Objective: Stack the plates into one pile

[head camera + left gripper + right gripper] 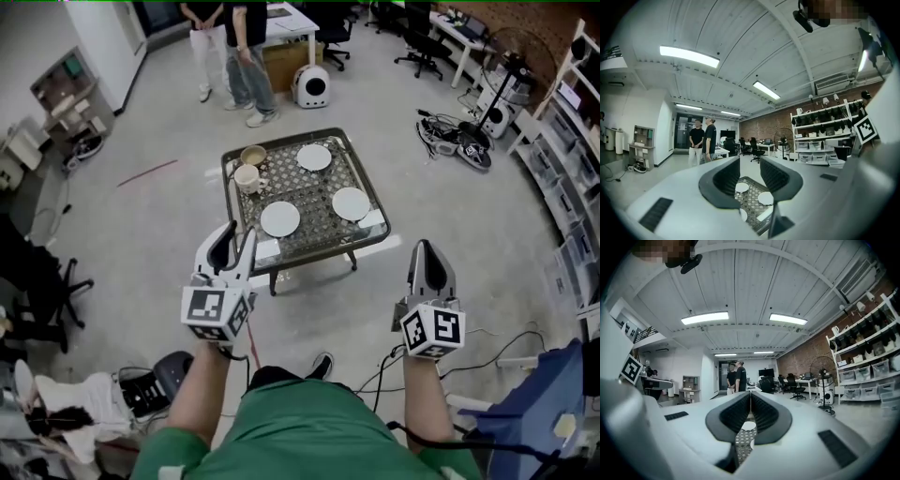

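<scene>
Three white plates lie apart on the metal mesh table: one at the far side, one at the right, one at the near left. Both grippers are held short of the table's near edge, pointing at it. My left gripper is open with nothing between its fingers; in the left gripper view the plates show through the gap. My right gripper is shut and empty; in the right gripper view one plate shows below the closed jaws.
A tan bowl and a pale cup stand at the table's far left corner. Two people stand beyond the table beside a white case. A fan and shelves are at the right, an office chair at the left, cables by my feet.
</scene>
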### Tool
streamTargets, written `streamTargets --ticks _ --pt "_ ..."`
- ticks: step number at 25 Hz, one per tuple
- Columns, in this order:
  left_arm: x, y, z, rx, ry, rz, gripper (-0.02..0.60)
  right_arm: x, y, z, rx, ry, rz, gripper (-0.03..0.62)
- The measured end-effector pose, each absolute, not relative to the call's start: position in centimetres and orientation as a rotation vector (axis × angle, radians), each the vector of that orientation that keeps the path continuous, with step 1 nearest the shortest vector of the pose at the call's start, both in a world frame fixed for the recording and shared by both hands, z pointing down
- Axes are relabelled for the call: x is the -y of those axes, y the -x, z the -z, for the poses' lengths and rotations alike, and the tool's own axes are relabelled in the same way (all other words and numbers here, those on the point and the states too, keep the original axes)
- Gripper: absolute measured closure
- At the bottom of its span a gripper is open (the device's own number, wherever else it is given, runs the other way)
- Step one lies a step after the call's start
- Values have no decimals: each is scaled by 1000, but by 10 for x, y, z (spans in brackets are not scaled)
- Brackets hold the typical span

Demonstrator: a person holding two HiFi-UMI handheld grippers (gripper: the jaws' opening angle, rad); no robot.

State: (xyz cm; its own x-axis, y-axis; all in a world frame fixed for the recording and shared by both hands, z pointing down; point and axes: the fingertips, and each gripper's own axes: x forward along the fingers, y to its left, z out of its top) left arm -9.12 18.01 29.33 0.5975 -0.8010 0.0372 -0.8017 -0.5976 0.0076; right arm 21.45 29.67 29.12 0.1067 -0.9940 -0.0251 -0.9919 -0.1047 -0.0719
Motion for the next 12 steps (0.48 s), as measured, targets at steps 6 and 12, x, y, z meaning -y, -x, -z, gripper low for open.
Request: streamTargets --ticks 6,12 --pt "-157 89 -304 1446 -2746 -114 437 -272 -231 -299 -2062 2262 75 569" --pt "-103 91 -338 1429 -2684 -171 437 -231 -239 -311 -2062 2303 113 569"
